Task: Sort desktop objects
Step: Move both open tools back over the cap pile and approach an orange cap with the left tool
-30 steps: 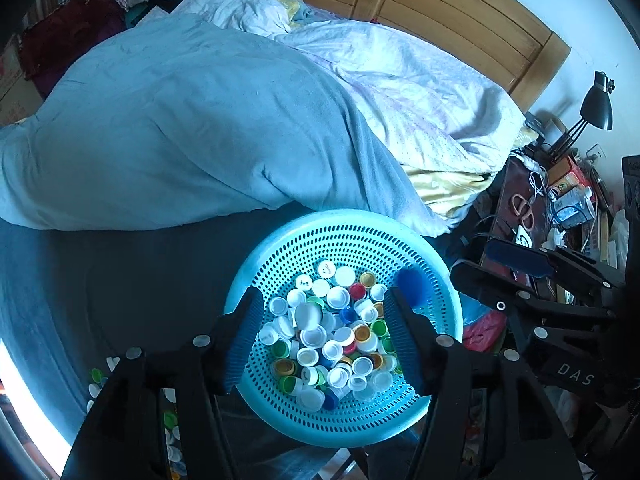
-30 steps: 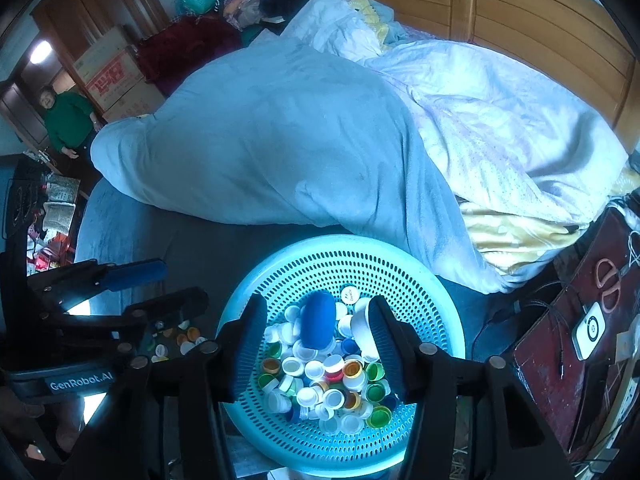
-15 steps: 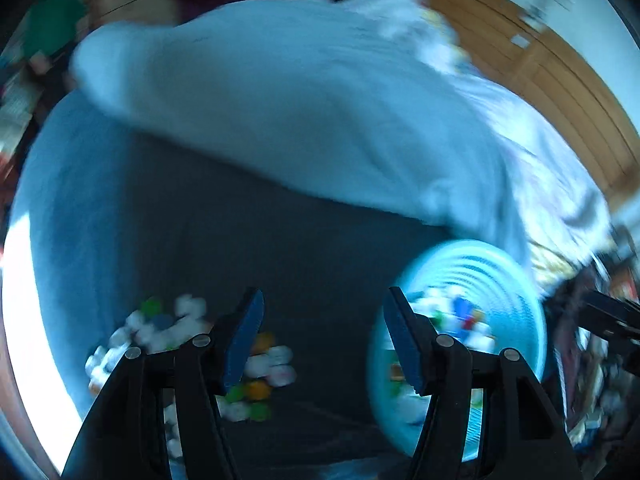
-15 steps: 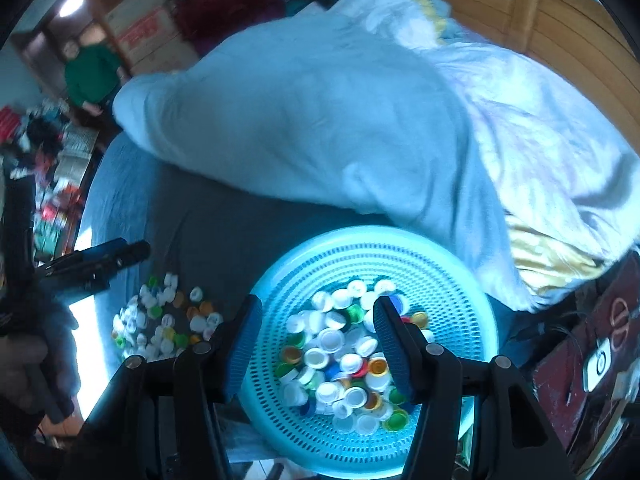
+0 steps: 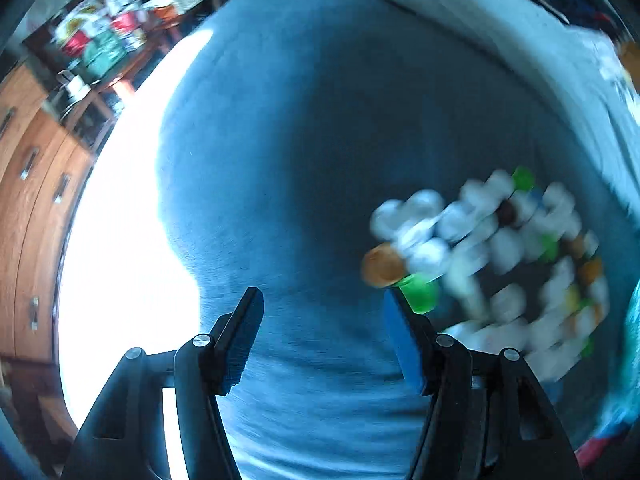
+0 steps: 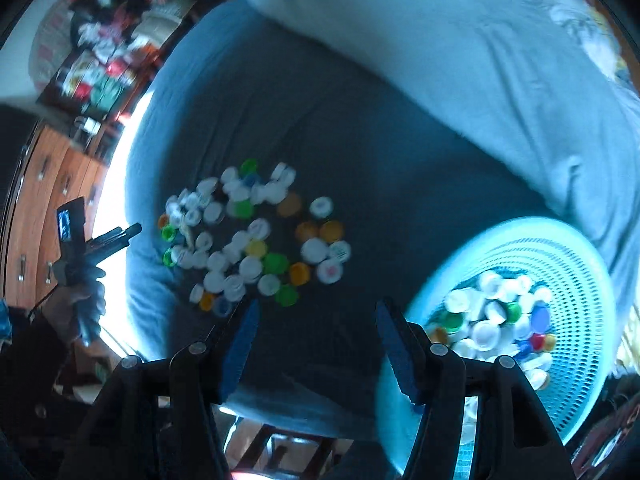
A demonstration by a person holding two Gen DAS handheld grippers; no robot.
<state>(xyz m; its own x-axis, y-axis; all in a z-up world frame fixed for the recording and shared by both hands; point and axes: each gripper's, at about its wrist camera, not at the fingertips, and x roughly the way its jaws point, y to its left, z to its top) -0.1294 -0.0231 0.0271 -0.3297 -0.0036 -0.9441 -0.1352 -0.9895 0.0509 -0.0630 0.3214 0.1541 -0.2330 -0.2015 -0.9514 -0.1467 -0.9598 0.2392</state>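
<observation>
My left gripper hung apart and empty over the bed. Right gripper was opening, nothing between, near the bottle caps and basket.

Loose caps spread on bed sheet, basket with more caps to right, duvet behind

Smooth plastic caps on a matt, finely woven blue bedsheet, perforated glossy plastic basket, varnished wood drawers.
</observation>
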